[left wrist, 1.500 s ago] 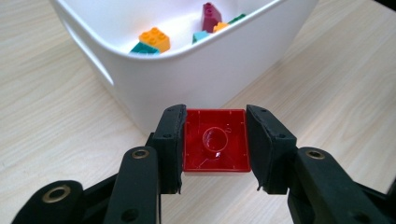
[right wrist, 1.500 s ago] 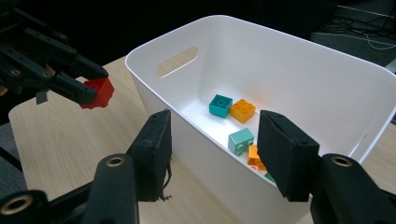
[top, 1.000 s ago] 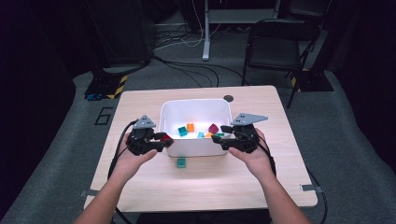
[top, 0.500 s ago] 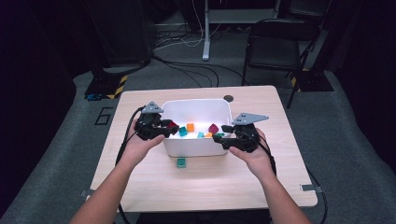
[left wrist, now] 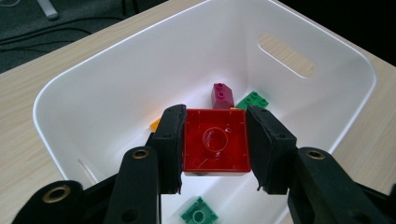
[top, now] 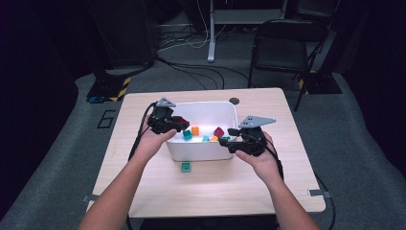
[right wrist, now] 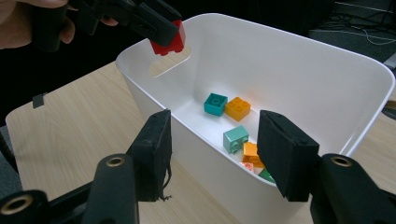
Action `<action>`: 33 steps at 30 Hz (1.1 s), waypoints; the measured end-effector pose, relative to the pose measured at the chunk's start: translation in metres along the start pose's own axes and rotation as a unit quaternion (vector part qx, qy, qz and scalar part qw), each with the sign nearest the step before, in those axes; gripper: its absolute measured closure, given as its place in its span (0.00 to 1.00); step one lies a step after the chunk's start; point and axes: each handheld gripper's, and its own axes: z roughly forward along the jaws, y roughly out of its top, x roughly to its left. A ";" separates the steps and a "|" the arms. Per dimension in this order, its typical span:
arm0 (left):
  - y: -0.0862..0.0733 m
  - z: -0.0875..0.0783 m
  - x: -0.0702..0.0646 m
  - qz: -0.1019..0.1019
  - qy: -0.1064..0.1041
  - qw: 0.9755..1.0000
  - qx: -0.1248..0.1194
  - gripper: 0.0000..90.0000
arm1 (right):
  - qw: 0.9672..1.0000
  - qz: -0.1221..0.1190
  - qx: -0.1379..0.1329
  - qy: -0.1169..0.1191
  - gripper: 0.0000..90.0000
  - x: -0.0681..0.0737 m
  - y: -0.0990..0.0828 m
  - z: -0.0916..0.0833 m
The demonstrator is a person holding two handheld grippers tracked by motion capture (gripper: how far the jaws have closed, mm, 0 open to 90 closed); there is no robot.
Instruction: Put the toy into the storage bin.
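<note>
My left gripper point(top: 179, 124) is shut on a red brick point(top: 182, 120), held over the left end of a white bin point(top: 201, 152). In the left gripper view the red brick point(left wrist: 215, 145) sits hollow side up between the pads of that gripper point(left wrist: 215, 149). Below it in the bin point(left wrist: 140, 70) lie a maroon brick point(left wrist: 222, 95) and green ones point(left wrist: 252, 100). My right gripper point(top: 230, 138) stands open at the bin's right front corner. In the right gripper view nothing is between the pads of this gripper point(right wrist: 212, 154). Beyond them the bin point(right wrist: 280, 70) holds teal point(right wrist: 215, 103) and orange point(right wrist: 237, 108) bricks.
A green brick point(top: 186, 167) lies on the wooden table point(top: 143, 191) just in front of the bin. A dark round hole point(top: 234, 101) is in the tabletop behind the bin. A black chair point(top: 282, 43) and cables stand on the floor beyond the table.
My left gripper has carried the red brick from the bin's left front corner away from the person and to the right, over the bin's left end. The right gripper has kept still.
</note>
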 end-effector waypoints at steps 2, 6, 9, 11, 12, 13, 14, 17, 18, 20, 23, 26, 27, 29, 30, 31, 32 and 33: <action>0.000 0.003 0.003 -0.003 0.002 1.000 0.002 0.65 | 1.000 0.000 0.001 0.001 0.50 0.000 0.000 0.000; 0.002 0.008 0.006 -0.012 0.005 1.000 0.001 0.65 | 1.000 0.000 0.001 0.000 0.50 0.000 0.000 0.000; 0.005 0.014 0.007 -0.010 0.006 1.000 0.003 0.65 | 1.000 0.001 0.000 -0.001 0.50 -0.001 0.000 0.000; 0.007 0.017 0.006 -0.007 0.009 1.000 0.004 0.65 | 1.000 0.002 0.000 -0.001 0.50 -0.001 0.000 0.000; 0.008 0.019 0.006 -0.006 0.007 1.000 0.004 0.65 | 1.000 0.003 0.001 0.000 0.50 -0.001 0.000 0.000; 0.010 0.021 0.007 -0.007 0.004 1.000 0.006 0.65 | 1.000 0.004 0.002 0.000 0.50 -0.002 -0.001 0.000; 0.010 0.022 0.007 -0.008 0.004 1.000 0.006 0.65 | 1.000 0.004 0.003 0.001 0.50 -0.002 -0.001 0.000; 0.014 0.025 0.006 -0.007 0.004 1.000 0.007 0.65 | 1.000 0.004 0.005 0.003 0.50 -0.002 -0.001 0.001; 0.016 0.026 0.005 -0.005 0.004 1.000 0.007 0.65 | 1.000 0.004 0.005 0.003 0.50 -0.002 -0.001 0.001; 0.019 0.029 0.005 -0.002 0.005 1.000 0.009 0.65 | 1.000 0.005 0.005 0.003 0.50 -0.003 -0.001 0.000; 0.022 0.033 0.004 0.003 0.003 1.000 0.014 0.65 | 1.000 0.005 0.003 0.002 0.50 -0.003 -0.001 -0.001; 0.025 0.039 0.004 0.006 0.000 1.000 0.019 0.65 | 1.000 0.005 0.004 0.001 0.50 -0.004 -0.001 -0.001; 0.025 0.040 0.005 0.005 0.001 1.000 0.022 0.65 | 1.000 0.004 0.005 0.001 0.50 -0.004 -0.001 -0.001; 0.028 0.044 0.006 0.004 0.000 1.000 0.026 0.65 | 1.000 0.003 0.006 0.001 0.49 -0.004 -0.001 0.000; 0.029 0.045 0.007 0.004 0.000 1.000 0.030 0.65 | 1.000 0.002 0.008 0.001 0.49 -0.004 -0.001 0.000; 0.030 0.047 0.007 0.002 0.001 1.000 0.028 0.65 | 1.000 0.002 0.010 0.001 0.49 -0.004 -0.001 0.000; 0.032 0.048 0.007 0.002 0.001 1.000 0.029 0.65 | 1.000 0.001 0.010 0.001 0.48 -0.004 -0.001 0.000; 0.033 0.049 0.007 0.001 0.001 1.000 0.027 0.65 | 1.000 0.000 0.011 0.001 0.48 -0.004 -0.001 0.000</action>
